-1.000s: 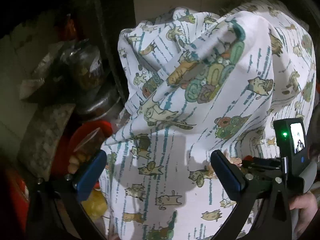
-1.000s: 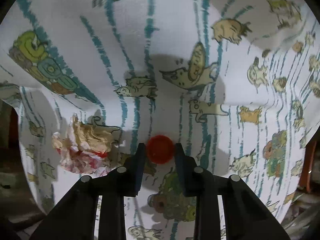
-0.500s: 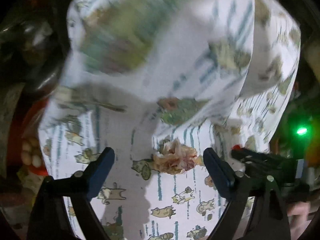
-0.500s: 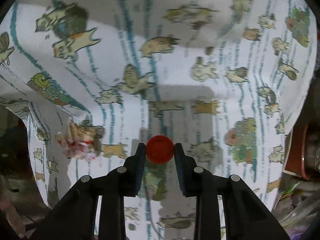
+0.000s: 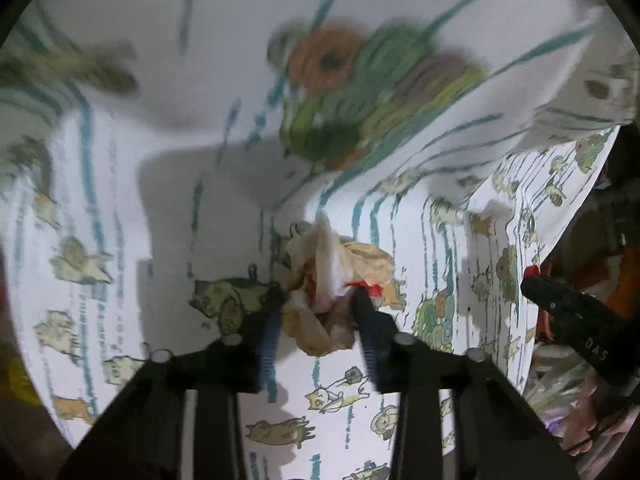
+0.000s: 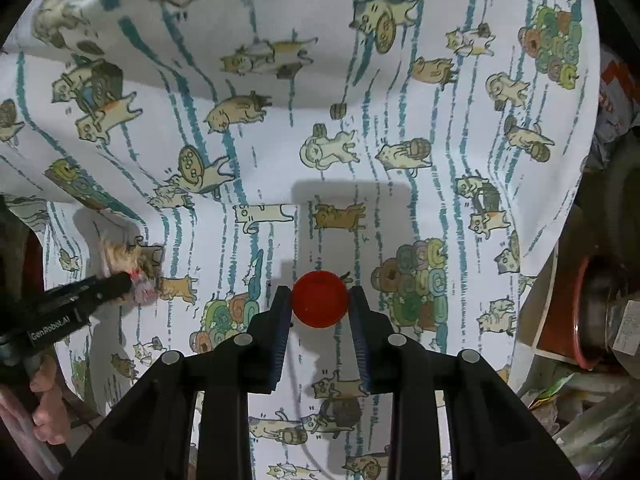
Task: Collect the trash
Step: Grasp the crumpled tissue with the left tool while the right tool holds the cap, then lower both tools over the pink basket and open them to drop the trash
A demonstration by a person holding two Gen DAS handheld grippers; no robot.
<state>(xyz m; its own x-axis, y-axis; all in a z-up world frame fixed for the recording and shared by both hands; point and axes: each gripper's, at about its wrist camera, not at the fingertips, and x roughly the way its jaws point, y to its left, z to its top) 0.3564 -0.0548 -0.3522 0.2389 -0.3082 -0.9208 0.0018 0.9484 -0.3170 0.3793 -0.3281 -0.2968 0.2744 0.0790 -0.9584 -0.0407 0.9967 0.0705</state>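
1. Left wrist view: the left gripper (image 5: 318,312) has just been closing, and its fingers now pinch the crumpled wrapper (image 5: 336,300) lying on the cat-print cloth (image 5: 160,208).
2. Right wrist view: the right gripper (image 6: 319,304) clamps the red bottle cap (image 6: 319,298) above the cloth, well right of the wrapper.

Both your wrist cams look steeply down along their tongs, close over the cat-print cloth (image 5: 120,208). Each catches the other: right tongs (image 5: 568,312) at the cloth's right edge, left tongs (image 6: 124,286) at its left edge.
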